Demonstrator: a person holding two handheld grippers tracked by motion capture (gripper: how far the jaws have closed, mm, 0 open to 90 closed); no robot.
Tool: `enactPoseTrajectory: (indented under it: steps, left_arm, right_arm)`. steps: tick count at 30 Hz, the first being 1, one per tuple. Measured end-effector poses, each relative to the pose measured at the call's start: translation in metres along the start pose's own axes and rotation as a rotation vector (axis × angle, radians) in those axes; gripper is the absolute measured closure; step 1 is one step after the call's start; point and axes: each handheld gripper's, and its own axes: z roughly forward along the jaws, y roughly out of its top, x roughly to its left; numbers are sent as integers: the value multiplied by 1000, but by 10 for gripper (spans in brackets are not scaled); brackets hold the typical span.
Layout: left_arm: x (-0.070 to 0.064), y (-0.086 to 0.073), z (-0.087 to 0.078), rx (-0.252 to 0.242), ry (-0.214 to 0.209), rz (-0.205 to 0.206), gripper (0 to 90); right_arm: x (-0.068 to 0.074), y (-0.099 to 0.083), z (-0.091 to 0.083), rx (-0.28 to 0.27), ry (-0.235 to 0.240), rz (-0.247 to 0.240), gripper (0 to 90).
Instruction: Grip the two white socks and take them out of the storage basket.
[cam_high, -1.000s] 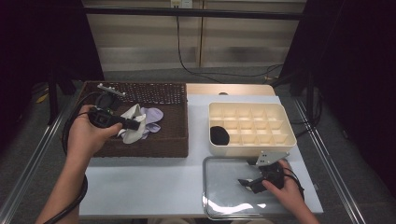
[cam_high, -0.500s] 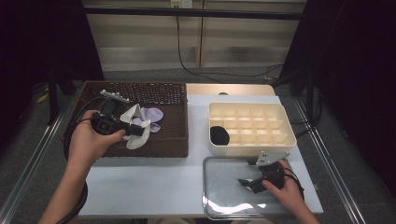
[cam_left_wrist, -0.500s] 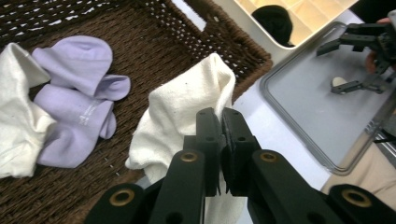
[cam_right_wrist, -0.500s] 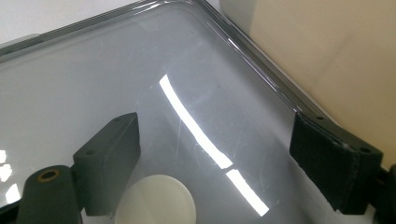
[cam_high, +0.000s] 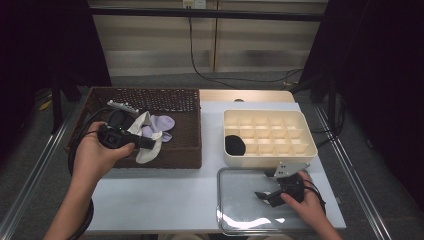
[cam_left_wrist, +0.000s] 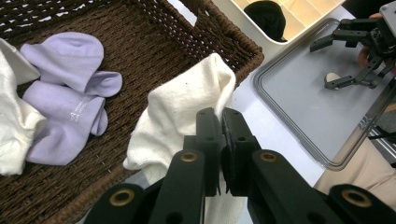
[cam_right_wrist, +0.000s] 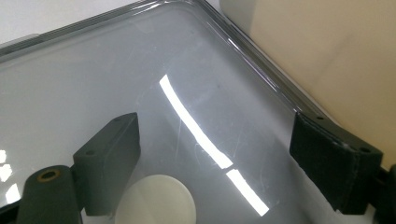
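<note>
My left gripper (cam_high: 150, 144) is shut on a cream sock (cam_high: 146, 152) over the near part of the brown wicker basket (cam_high: 180, 100). In the left gripper view the jaws (cam_left_wrist: 220, 116) pinch the sock's (cam_left_wrist: 182, 112) edge, and the rest hangs below them. Lilac socks (cam_left_wrist: 65, 93) and another cream sock (cam_left_wrist: 14, 126) lie in the basket (cam_left_wrist: 224, 42). My right gripper (cam_high: 265, 184) stands open just above the metal tray (cam_high: 235, 210). Its jaws (cam_right_wrist: 219, 140) have nothing between them, and a small white round thing (cam_right_wrist: 156, 200) shows low between them on the tray (cam_right_wrist: 140, 60).
A cream compartment box (cam_high: 300, 150) stands right of the basket and behind the tray, with a black sock (cam_high: 235, 145) in its near-left cell. A dark item (cam_high: 116, 119) and a white strip (cam_high: 122, 106) lie at the basket's back left. White tabletop (cam_high: 160, 200) lies before the basket.
My left gripper has drawn the cream sock a little toward the basket's near edge. The right gripper has stayed in place over the tray.
</note>
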Motion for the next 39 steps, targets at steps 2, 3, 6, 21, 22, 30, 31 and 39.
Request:
enactPoseTrajectory:
  steps: [2,3,6,21,22,30,31,39]
  left_arm:
    - [-1,-2,-1,1,-1,0,867]
    - [-1,-3,-1,1,-5,5,867]
    - [-4,-6,-4,-15,-8,-1,867]
    - [-11,-34,13,-15,-58,-13,862]
    - [-11,-36,16,-11,-59,-8,862]
    - [-10,-52,40,17,-72,-20,857]
    - [-9,-53,42,20,-69,-14,855]
    - [-9,-57,51,14,-70,-9,763]
  right_arm:
    - [0,0,0,1,0,2,160]
    - [0,0,0,1,0,2,159]
    - [0,0,0,1,0,2,160]
    - [0,0,0,0,0,-1,160]
    - [0,0,0,0,0,0,159]
    - [0,0,0,-1,-2,0,159]
    - [0,0,0,-1,-2,0,159]
    - [0,0,0,0,0,-1,160]
